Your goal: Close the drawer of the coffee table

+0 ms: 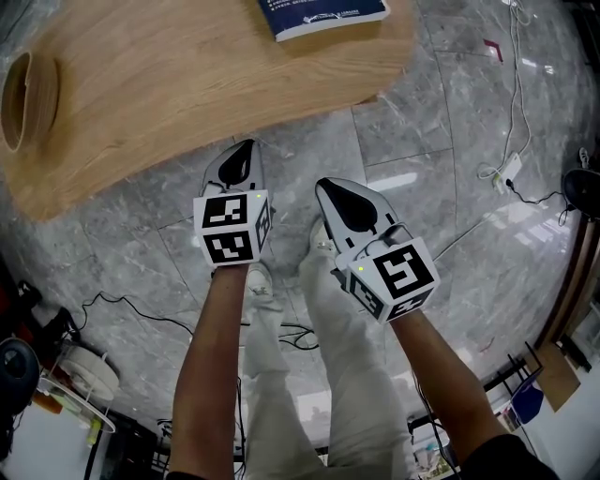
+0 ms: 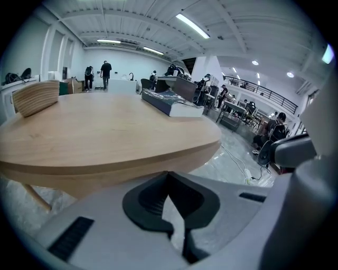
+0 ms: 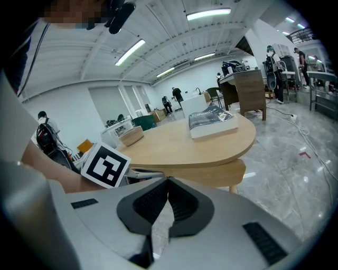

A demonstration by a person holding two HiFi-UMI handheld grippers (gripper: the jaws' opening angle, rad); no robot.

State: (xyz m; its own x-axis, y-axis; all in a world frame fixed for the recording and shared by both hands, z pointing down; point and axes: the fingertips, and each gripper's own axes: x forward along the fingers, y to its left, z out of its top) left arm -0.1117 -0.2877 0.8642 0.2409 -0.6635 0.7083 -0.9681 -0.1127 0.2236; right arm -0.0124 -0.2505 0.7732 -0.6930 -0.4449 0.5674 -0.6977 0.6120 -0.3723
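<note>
The wooden coffee table (image 1: 187, 84) fills the top of the head view, and its rounded top (image 2: 105, 132) lies just ahead in the left gripper view. Under the top, in the right gripper view, a wooden drawer-like box (image 3: 222, 176) sits tucked back beneath the edge. My left gripper (image 1: 246, 148) is shut and empty, its tips close to the table's near edge. My right gripper (image 1: 324, 186) is also shut and empty, a little further back over the floor. In both gripper views the jaws meet at their tips: left gripper (image 2: 168, 177), right gripper (image 3: 168, 182).
A dark blue book (image 1: 319, 14) lies at the table's far end, and a round wooden cup (image 1: 23, 98) stands at its left. Cables (image 1: 511, 112) and a power strip lie on the grey stone floor at right. My legs and shoes (image 1: 258, 281) are below the grippers.
</note>
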